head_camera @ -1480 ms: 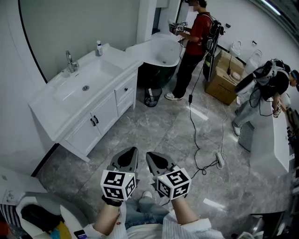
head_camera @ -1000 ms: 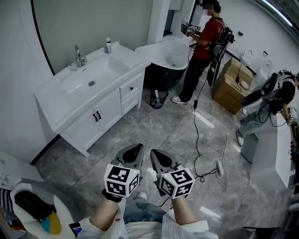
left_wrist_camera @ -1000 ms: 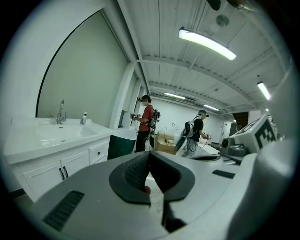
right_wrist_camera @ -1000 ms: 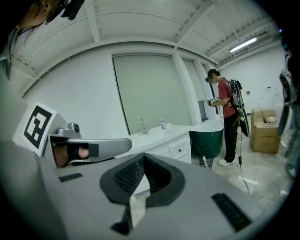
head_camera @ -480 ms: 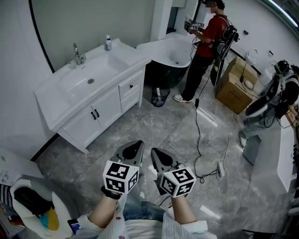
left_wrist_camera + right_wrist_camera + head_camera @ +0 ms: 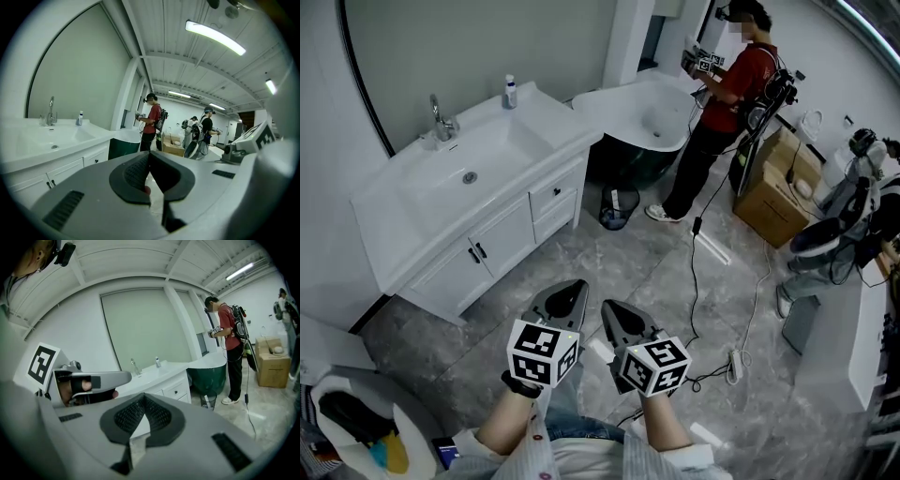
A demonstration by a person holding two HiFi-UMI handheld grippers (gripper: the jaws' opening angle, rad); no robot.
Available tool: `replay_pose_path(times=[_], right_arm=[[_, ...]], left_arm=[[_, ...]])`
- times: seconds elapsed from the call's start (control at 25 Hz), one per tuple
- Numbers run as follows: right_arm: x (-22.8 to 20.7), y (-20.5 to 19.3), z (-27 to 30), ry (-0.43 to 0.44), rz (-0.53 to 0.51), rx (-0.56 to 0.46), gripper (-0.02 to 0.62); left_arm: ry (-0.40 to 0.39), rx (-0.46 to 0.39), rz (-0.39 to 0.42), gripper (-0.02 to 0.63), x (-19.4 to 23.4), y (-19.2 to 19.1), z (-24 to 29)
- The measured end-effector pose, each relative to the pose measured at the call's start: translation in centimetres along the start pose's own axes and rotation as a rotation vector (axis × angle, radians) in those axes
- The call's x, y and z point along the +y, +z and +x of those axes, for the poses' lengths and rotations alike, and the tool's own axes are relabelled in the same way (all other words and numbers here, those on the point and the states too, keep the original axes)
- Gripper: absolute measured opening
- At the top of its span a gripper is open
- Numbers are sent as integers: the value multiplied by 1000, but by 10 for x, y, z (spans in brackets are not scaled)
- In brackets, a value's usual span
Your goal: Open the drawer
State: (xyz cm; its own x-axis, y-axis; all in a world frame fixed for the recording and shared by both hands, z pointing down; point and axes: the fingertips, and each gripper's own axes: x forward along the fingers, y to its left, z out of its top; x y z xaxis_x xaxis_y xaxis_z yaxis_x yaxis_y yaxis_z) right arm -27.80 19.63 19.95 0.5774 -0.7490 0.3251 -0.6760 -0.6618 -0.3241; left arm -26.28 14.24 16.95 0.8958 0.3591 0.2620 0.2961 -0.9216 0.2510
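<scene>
Your drawer (image 6: 553, 201) sits at the right end of the vanity (image 6: 506, 234), well apart from both claws, ahead and to their left. The left claw (image 6: 573, 289) is nearer; it and the right claw (image 6: 607, 307) are pinched closed, holding nothing.

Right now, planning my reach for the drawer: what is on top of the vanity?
A faucet and a small bottle stand along the vanity's back edge, beside the basin. Its closed drawers hide their contents.
</scene>
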Motion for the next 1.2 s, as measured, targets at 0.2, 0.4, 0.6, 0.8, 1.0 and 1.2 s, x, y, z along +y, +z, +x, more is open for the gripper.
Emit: replay_pose_path(times=[0.2, 0.4, 0.6, 0.8, 1.0, 1.2], right_arm=[[-34, 29, 58, 8, 8, 25, 8], [-60, 62, 110, 21, 9, 26, 8], [-75, 75, 151, 32, 1, 41, 8], [-71, 80, 176, 52, -30, 70, 8], [-74, 86, 196, 78, -39, 82, 8], [-84, 95, 226, 129, -54, 96, 8]], left_arm=[[-8, 6, -2, 14, 33, 31, 62], [12, 9, 6, 14, 73, 56, 107], [32, 2, 5, 14, 108, 67, 126], [64, -12, -22, 14, 133, 69, 132], [101, -20, -24, 14, 151, 71, 138], [158, -39, -33, 14, 176, 77, 154]])
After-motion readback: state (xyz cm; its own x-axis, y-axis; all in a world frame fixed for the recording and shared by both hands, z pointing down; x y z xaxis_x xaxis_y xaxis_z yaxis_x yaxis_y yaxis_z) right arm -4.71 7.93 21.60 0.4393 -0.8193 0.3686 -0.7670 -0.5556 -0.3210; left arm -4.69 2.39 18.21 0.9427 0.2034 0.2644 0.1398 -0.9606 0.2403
